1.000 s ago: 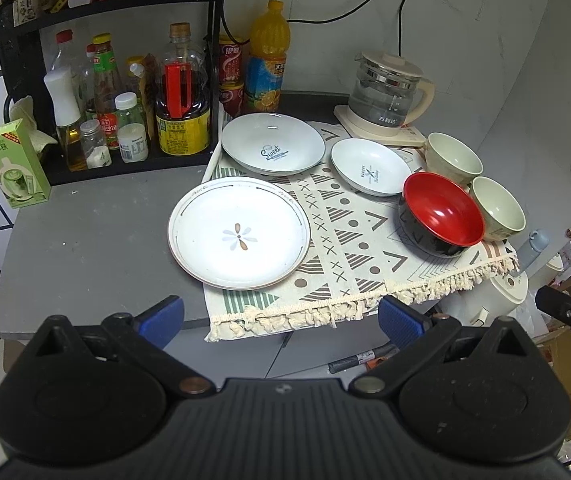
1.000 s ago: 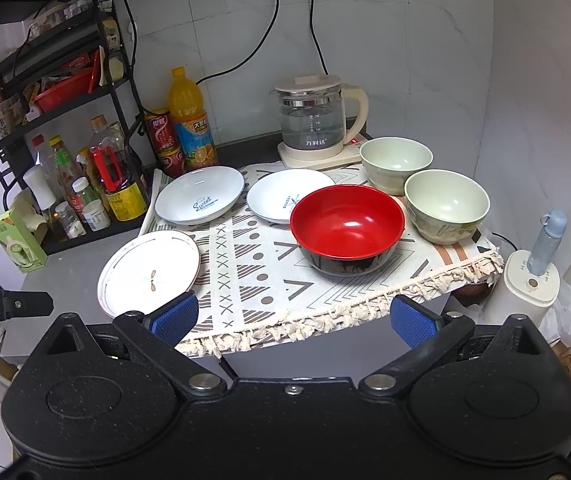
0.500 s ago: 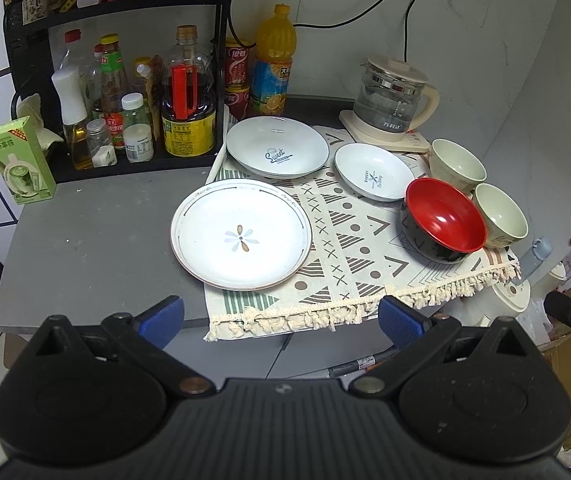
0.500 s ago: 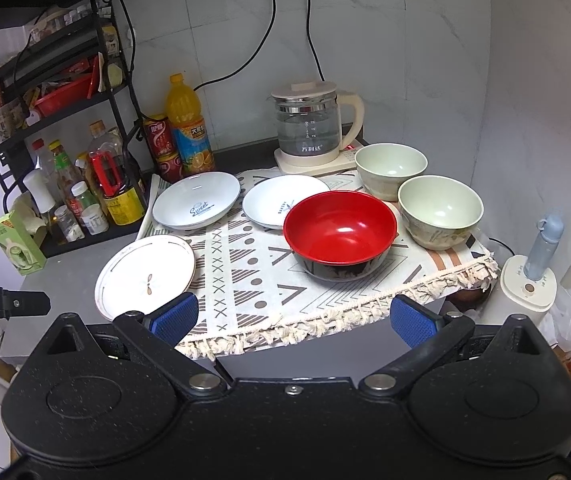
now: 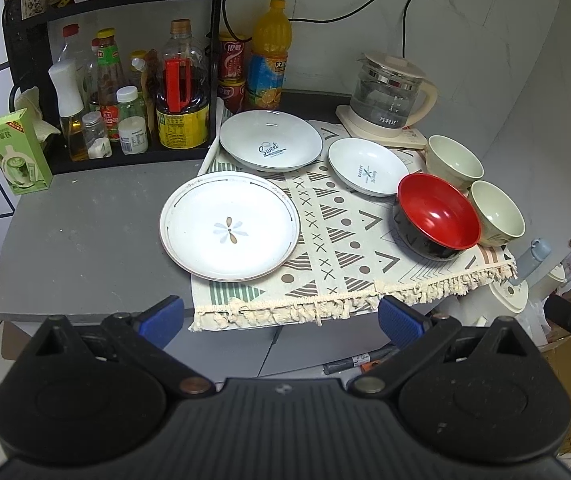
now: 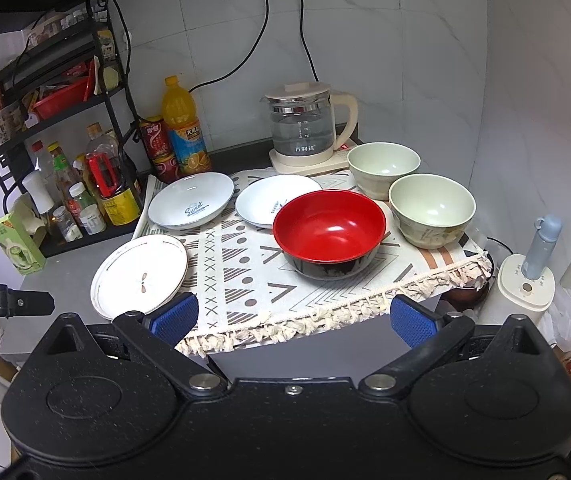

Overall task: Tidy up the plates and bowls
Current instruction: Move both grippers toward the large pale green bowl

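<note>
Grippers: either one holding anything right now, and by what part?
Nothing held. Left gripper and right gripper are both open, short of the table's front edge, apart from every dish.

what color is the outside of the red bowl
Black outside, red inside: the red bowl shows it best in the right wrist view.

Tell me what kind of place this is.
Most likely a home kitchen corner: a rack of condiment bottles, a glass electric kettle plugged in at the tiled wall, and plates and bowls on a patterned cloth.
</note>
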Demonstrator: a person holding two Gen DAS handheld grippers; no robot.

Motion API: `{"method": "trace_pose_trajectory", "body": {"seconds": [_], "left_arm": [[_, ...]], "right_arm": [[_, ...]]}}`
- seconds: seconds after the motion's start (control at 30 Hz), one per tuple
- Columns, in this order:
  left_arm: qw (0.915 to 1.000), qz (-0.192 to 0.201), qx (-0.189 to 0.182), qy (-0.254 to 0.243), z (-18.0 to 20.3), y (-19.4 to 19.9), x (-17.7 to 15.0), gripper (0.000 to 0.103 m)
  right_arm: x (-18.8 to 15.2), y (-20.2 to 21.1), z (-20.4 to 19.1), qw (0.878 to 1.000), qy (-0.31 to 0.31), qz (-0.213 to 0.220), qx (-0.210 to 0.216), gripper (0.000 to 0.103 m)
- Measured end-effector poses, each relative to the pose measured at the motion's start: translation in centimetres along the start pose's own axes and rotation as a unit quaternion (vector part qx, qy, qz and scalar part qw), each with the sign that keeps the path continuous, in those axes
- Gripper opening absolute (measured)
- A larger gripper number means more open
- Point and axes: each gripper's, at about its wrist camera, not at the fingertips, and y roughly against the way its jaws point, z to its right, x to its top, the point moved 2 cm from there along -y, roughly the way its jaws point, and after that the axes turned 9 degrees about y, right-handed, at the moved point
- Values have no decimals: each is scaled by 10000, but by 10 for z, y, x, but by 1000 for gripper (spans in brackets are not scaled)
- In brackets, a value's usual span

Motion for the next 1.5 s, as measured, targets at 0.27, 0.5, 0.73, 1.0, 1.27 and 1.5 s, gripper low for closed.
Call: {"method": "trace_pose_trajectory", "body": {"seconds": [0.27, 0.5, 0.73, 1.0, 1.27, 1.5], "left_arm": [[9999, -101, 55, 13, 13, -13, 4, 102], [9997, -212, -23, -122, 34, -36, 16, 102], [9993, -327, -157, -29, 54, -72, 40, 102], [9983, -452, -352, -65, 78, -110, 77, 102], [9949, -725, -604, -361, 105, -159, 105, 100], [9908, -818, -926, -557, 129, -191, 124, 100]], "right_arm": [[-2, -6, 15, 9999, -121, -18, 49, 103], [2, -23, 37, 9994, -303, -97, -114, 103], [15, -48, 57, 9989, -393, -193, -189, 103], [39, -83, 72, 9982, -463, -262, -276, 103], [55, -122, 91, 9944, -729, -532, -554, 98], [53, -144, 116, 9862, -1197, -728, -885, 89]]}}
